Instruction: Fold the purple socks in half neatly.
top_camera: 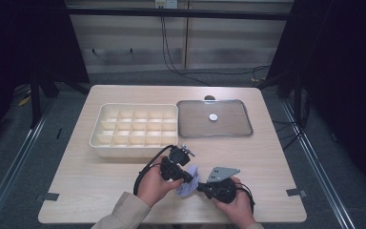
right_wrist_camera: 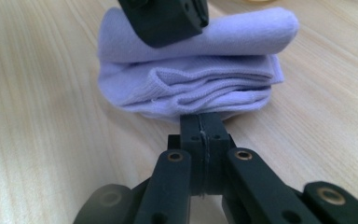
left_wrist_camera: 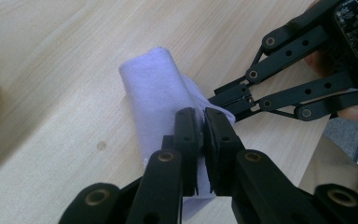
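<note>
A folded lavender cloth [top_camera: 186,189] [left_wrist_camera: 156,88] [right_wrist_camera: 191,70] sits near the table's front edge, between the two grippers. My left gripper [top_camera: 189,178] [left_wrist_camera: 203,133] comes in from the left, its jaws shut on the cloth's upper fold, and cloth shows between them. The left gripper's tip [right_wrist_camera: 165,16] presses on the roll's top in the right gripper view. My right gripper [top_camera: 199,187] [right_wrist_camera: 200,122] [left_wrist_camera: 228,100] reaches in from the right. Its jaws are pressed together on the cloth's lower edge.
A cream divided organiser box [top_camera: 95,136] stands at the table's middle left. Beside it on the right lies a grey metal tray [top_camera: 233,126] with a small white round piece [top_camera: 213,117] on it. Bare wood surrounds the cloth.
</note>
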`<state>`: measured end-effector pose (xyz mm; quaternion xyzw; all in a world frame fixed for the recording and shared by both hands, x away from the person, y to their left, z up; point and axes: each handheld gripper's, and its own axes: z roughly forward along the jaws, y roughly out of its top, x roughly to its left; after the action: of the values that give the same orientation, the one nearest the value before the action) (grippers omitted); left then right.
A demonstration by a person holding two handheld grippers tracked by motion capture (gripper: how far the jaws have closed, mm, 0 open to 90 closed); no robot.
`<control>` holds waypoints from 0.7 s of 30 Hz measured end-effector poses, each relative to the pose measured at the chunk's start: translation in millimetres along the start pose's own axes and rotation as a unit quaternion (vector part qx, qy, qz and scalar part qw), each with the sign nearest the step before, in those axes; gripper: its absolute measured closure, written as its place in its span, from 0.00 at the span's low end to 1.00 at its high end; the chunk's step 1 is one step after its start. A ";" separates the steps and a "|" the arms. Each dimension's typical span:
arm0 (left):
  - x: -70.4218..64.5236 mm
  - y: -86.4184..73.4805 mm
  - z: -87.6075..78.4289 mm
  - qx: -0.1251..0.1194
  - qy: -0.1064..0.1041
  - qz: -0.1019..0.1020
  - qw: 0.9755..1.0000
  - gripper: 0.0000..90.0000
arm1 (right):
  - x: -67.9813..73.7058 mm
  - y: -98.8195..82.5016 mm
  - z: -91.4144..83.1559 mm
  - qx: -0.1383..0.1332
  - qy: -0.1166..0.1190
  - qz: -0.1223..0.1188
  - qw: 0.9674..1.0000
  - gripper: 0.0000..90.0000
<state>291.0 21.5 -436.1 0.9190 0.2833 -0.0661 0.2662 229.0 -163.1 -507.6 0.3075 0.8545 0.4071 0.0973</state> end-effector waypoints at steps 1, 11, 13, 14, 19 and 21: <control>-0.1 -0.5 -0.1 0.000 0.001 -0.003 1.000 0.93 | -0.2 0.6 0.7 0.000 0.000 0.001 1.000 1.00; 7.5 -8.1 -4.0 -0.006 0.007 -0.016 1.000 0.93 | -0.2 10.7 13.5 0.000 0.016 -0.011 1.000 1.00; 9.3 -10.4 -5.1 -0.010 0.010 -0.022 1.000 0.93 | 0.0 13.1 16.0 0.001 0.018 -0.011 1.000 1.00; 10.4 -11.3 -5.7 -0.010 0.009 -0.022 1.000 0.93 | -0.4 14.3 17.5 0.002 0.020 -0.015 1.000 1.00; 14.6 -18.3 -7.8 -0.018 0.017 -0.031 0.999 0.93 | 1.4 21.8 25.9 0.004 0.027 -0.023 0.999 1.00; 17.8 -21.1 -8.5 -0.018 0.016 -0.033 0.999 0.93 | 1.3 23.8 28.4 0.004 0.030 -0.027 0.999 1.00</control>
<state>293.8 49.4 -443.3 0.9051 0.3186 -0.0553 0.2763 250.5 -132.8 -507.9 0.2725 0.8667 0.4099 0.0812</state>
